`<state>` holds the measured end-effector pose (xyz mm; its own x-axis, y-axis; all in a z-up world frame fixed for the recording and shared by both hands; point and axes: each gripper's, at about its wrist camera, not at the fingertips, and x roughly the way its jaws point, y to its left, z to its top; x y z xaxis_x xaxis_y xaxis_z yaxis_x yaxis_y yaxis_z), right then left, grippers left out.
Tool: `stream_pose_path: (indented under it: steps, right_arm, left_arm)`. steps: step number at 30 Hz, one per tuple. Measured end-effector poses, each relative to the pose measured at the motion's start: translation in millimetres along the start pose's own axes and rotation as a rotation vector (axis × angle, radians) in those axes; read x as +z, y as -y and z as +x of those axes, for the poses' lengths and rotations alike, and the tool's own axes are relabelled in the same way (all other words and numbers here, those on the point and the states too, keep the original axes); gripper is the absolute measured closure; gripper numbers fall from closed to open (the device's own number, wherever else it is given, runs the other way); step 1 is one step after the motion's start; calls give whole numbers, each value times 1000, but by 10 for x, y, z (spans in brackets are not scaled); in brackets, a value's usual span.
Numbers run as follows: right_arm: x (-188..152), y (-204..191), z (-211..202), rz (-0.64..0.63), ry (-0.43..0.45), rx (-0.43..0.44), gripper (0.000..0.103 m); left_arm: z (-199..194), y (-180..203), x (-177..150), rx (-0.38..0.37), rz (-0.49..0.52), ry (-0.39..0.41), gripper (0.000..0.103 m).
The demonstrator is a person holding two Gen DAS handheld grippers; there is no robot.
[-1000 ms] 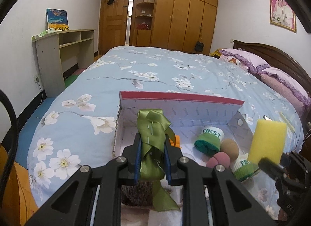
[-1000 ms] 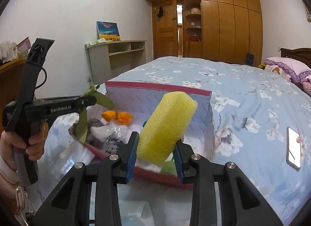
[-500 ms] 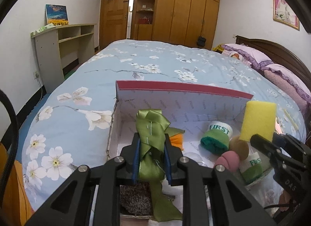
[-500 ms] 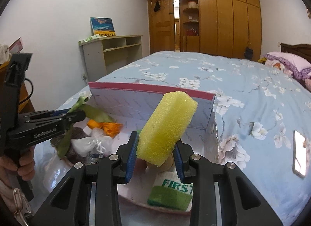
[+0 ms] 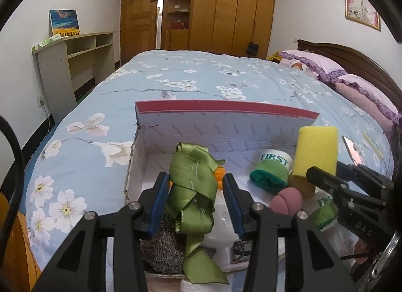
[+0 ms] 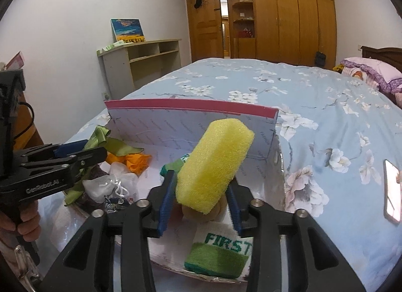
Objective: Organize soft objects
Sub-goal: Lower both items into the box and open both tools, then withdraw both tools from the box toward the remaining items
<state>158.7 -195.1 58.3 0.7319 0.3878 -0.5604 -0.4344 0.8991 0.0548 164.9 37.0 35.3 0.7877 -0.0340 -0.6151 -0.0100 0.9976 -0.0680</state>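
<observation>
A white box with a red-edged lid (image 5: 226,126) (image 6: 176,126) lies open on the bed. My left gripper (image 5: 194,179) (image 6: 93,148) hovers over its left part, jaws opening. A green ribbon (image 5: 193,191) (image 6: 100,136) stands between the pads with gaps on both sides. My right gripper (image 6: 202,179) (image 5: 326,179) is over the box's right part, jaws also opening. The yellow sponge (image 6: 213,166) (image 5: 316,151) sits tilted between its pads and rests on a tan ball (image 5: 301,186).
The box holds rolled green socks (image 5: 271,171) (image 6: 221,254), a pink ball (image 5: 286,201), orange cloth (image 6: 133,162), a white pouch (image 6: 118,184) and a grey knit (image 5: 160,249). A phone (image 6: 392,191) lies on the bedcover to the right. A hand (image 6: 25,224) grips the left handle.
Both pairs of jaws have spread apart, so the ribbon and the sponge are no longer squeezed. The right gripper came forward over the box; the left stayed put.
</observation>
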Motion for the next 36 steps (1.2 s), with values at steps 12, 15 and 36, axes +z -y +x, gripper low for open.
stream_pose_path:
  steps: [12, 15, 36]
  right_arm:
    - [5, 24, -98, 3, 24, -32, 41]
    - [-11, -5, -160, -7, 27, -28, 41]
    - [-253, -189, -551, -39, 54, 13, 41]
  left_arm:
    - [-128, 16, 28, -22, 0, 4, 48]
    - [-172, 31, 29, -31, 1, 9, 46]
    - [-396, -8, -284, -25, 47, -33, 38]
